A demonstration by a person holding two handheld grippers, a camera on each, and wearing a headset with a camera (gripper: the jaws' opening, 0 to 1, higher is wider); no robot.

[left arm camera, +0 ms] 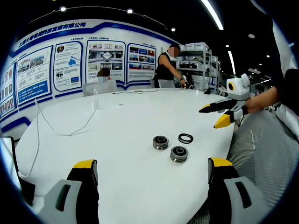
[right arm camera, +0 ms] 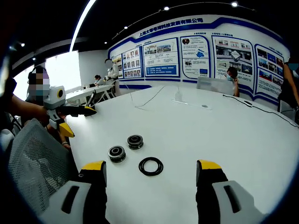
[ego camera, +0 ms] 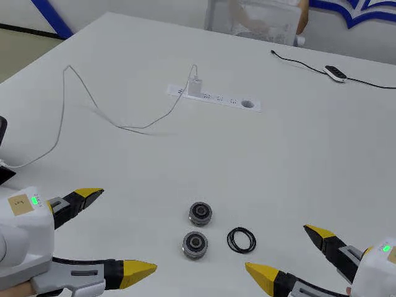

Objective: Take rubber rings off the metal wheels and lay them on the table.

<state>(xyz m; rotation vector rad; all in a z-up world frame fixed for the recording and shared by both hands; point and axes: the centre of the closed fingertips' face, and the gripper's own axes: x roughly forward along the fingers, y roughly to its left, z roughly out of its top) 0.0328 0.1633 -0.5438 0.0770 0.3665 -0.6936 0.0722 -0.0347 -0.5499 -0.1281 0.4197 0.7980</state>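
Lying flat, thin black rubber rings [ego camera: 241, 240], near two round metal wheels [ego camera: 200, 213]

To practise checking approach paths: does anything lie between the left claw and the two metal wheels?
Nothing visible does. Only bare table lies between the open left claw and the metal wheels; the loose rubber ring lies beyond them, toward the right claw.
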